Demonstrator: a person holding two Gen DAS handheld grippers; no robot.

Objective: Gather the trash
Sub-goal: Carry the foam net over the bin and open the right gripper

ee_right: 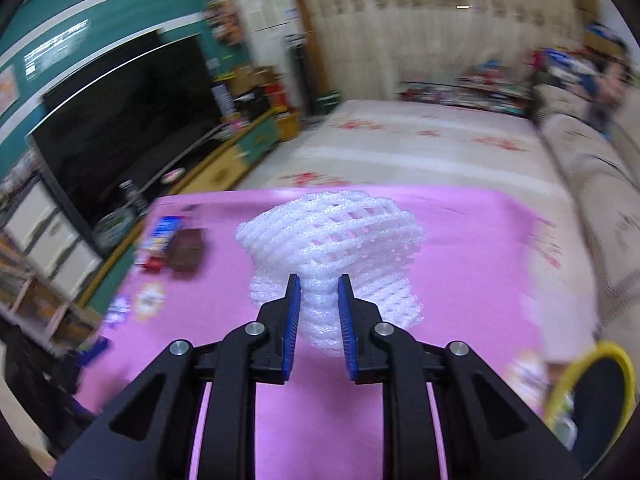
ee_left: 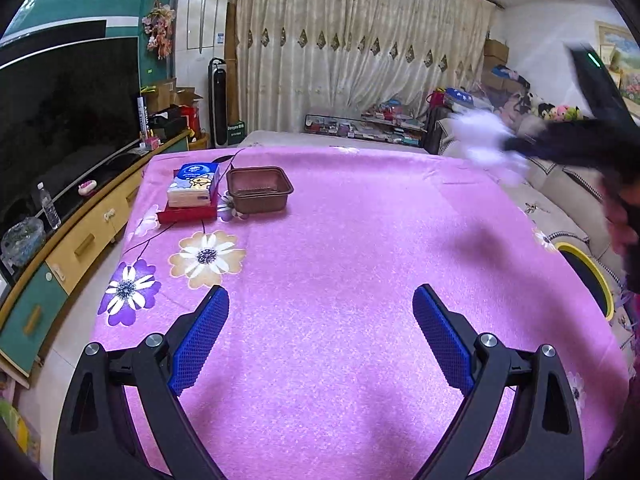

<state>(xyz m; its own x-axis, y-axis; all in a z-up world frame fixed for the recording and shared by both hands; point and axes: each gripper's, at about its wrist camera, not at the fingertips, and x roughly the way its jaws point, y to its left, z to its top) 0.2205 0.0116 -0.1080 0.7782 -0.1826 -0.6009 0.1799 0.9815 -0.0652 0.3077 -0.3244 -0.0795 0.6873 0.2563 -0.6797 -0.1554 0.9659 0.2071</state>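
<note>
Left view: left gripper (ee_left: pixel 320 312) hangs over the pink bench (ee_left: pixel 340 240) w/ jaws spread wide and nothing between them, prob. idle while the other works; tray (ee_left: pixel 260 190) and tissue pack (ee_left: pixel 194 184) sit far ahead-left. Right view: right gripper (ee_right: pixel 319 292) has jaws pinching the foam net (ee_right: pixel 332 236) at its waist, lifted off the bench. The bin (ee_right: pixel 592 392) is low to the jaws' right, likely the drop spot.

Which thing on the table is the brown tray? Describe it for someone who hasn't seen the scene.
On the pink flowered tablecloth, look to the far left corner. The brown tray sits just right of the blue tissue pack; it is the only open, empty-looking dish there.
</note>
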